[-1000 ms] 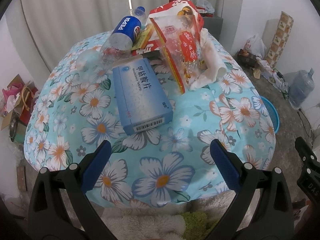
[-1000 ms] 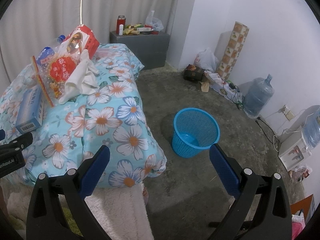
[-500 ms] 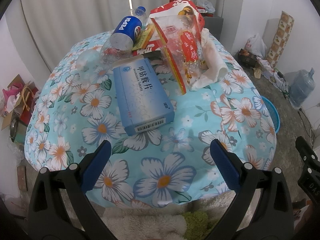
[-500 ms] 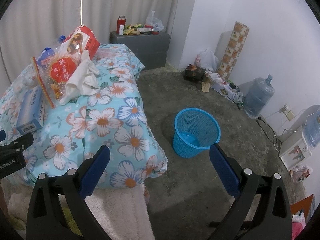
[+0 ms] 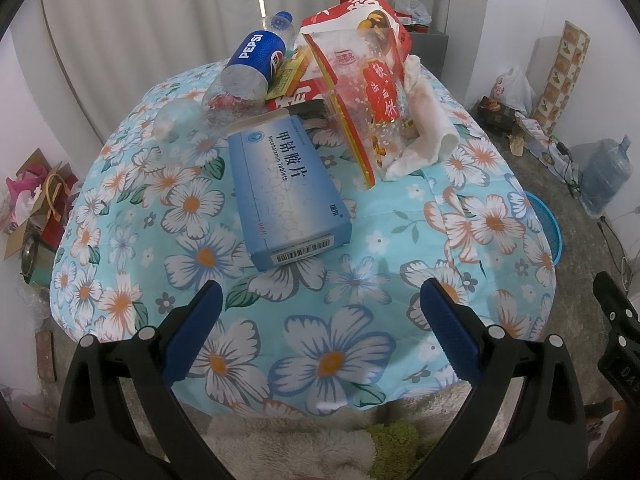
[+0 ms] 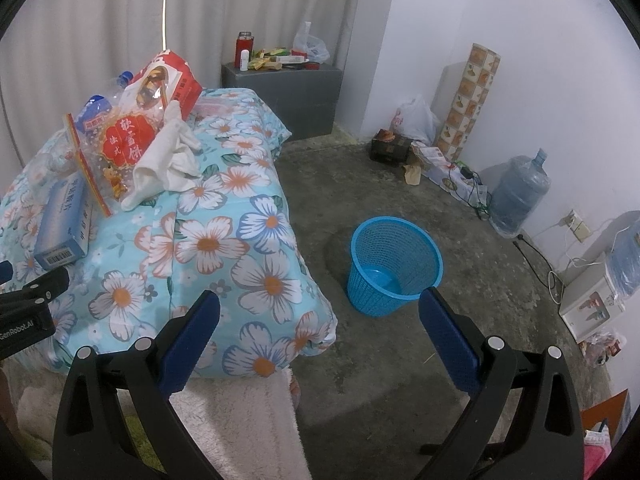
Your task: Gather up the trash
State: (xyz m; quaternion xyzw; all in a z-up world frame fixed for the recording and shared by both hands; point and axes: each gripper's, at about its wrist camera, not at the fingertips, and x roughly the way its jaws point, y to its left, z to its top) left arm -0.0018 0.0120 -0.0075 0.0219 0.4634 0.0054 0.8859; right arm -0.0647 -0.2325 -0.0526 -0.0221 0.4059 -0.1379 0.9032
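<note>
Both tools (image 5: 318,322) (image 6: 318,330) wide, empty; littered floral quilt (image 5: 360,272), blue basket (image 6: 394,266) on concrete floor (image 6: 400,360).

Trash heaped on the quilt, basket on the floor to its right

On the quilt (image 5: 328,360) we find the tablet box (image 5: 286,196) nearest us, with the bottle (image 5: 248,72) behind it to the left and the snack bag (image 5: 360,92) behind it to the right. A crumpled cloth (image 5: 428,128) leans against the bag's right side. Something flat seems wedged between bottle and bag, though we cannot tell what. Off the quilt's right edge, the basket (image 6: 394,266) stands on the floor (image 6: 400,360), with the water jug (image 6: 518,196) behind it by the wall.
</note>
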